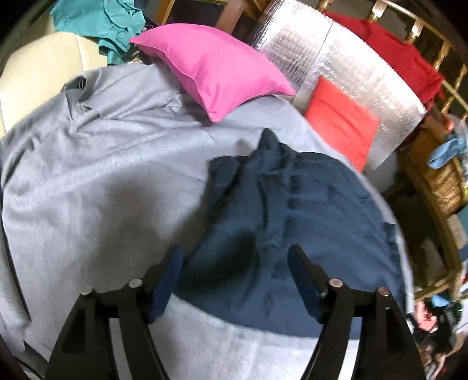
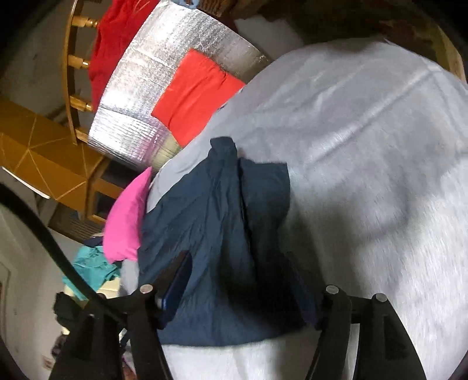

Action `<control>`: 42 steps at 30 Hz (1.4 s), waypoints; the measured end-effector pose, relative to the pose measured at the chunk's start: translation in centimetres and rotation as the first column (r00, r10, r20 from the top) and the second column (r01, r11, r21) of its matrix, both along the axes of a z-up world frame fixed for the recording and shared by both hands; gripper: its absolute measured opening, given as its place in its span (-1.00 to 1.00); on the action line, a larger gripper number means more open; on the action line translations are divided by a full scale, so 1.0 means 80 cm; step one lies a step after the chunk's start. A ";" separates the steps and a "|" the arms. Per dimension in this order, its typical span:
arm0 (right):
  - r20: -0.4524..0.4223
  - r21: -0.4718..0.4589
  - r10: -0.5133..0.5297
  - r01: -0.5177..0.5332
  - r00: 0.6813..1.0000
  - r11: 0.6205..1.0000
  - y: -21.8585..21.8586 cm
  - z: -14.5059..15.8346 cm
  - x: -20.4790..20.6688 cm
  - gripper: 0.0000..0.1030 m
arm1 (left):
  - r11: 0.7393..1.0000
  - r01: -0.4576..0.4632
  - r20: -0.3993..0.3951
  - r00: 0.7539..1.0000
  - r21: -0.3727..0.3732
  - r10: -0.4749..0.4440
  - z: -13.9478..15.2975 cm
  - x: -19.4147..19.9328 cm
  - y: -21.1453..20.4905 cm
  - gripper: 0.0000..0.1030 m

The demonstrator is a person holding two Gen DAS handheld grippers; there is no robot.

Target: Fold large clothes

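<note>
The dark blue garment (image 1: 292, 210) lies partly folded on the grey sheet (image 1: 102, 181), filling the centre and 4 o'clock part of the left wrist view and the centre to 7 o'clock of the right wrist view. It looks thin, soft and light, wrinkling readily, so it should drape and slide rather than hold a crease; the clean places to pinch would be the corners of its near hem or the collar end at 12 o'clock of the cloth, one in each gripper. The left gripper (image 1: 235, 263) hangs above the near edge with its jaws spread wide and nothing between them. The right gripper (image 2: 242, 280) is likewise well open over the cloth, holding nothing — no fabric is lifted by either. Around it: a pink cushion (image 1: 216, 67) at 12 o'clock in the left view, resting on the sheet just beyond the garment; an orange-red cushion (image 1: 342, 119) at 2 o'clock against a silver quilted panel (image 1: 362, 73); a red cloth (image 1: 392, 52) over a wooden rail; teal clothing (image 1: 99, 23) at 11 o'clock; a wicker basket (image 1: 438, 178) at 3 o'clock. The pink cushion sits closest and could crowd a fold pushed away from the person.
</note>
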State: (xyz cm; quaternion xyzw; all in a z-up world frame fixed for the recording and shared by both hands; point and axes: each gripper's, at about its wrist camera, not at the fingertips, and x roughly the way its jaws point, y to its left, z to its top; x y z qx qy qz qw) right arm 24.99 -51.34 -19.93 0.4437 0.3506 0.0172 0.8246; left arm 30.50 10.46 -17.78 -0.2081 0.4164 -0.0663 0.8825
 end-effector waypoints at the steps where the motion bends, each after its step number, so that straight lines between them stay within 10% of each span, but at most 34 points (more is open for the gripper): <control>1: -0.005 0.021 0.002 -0.001 1.000 1.000 0.003 -0.003 -0.008 0.37 | 1.000 0.011 -0.011 1.000 -0.026 -0.012 -0.002 -0.005 -0.001 0.57; 11: -0.053 0.190 -0.020 0.030 0.998 0.981 0.025 -0.040 -0.028 0.49 | 0.938 -0.041 -0.233 0.971 -0.345 -0.043 -0.066 -0.029 -0.002 0.58; 27: -0.098 0.272 -0.085 0.109 0.992 0.956 0.042 -0.076 -0.024 0.49 | 0.911 -0.106 -0.239 0.971 -0.398 0.009 -0.085 0.004 -0.023 0.58; 30: -0.058 0.246 -0.107 0.118 0.993 0.962 0.049 -0.076 -0.010 0.45 | 0.893 -0.134 -0.227 0.973 -0.430 0.036 -0.087 0.004 -0.018 0.57; 33: -0.045 0.197 -0.120 0.126 0.992 0.972 0.054 -0.076 0.000 -0.09 | 0.880 -0.139 -0.205 0.978 -0.454 0.049 -0.086 0.006 -0.016 0.43; 42: 0.153 -0.096 -0.124 0.140 0.980 0.985 0.088 0.004 -0.010 -0.43 | 0.931 -0.021 -0.004 1.000 -0.366 0.021 -0.034 -0.008 -0.022 -0.25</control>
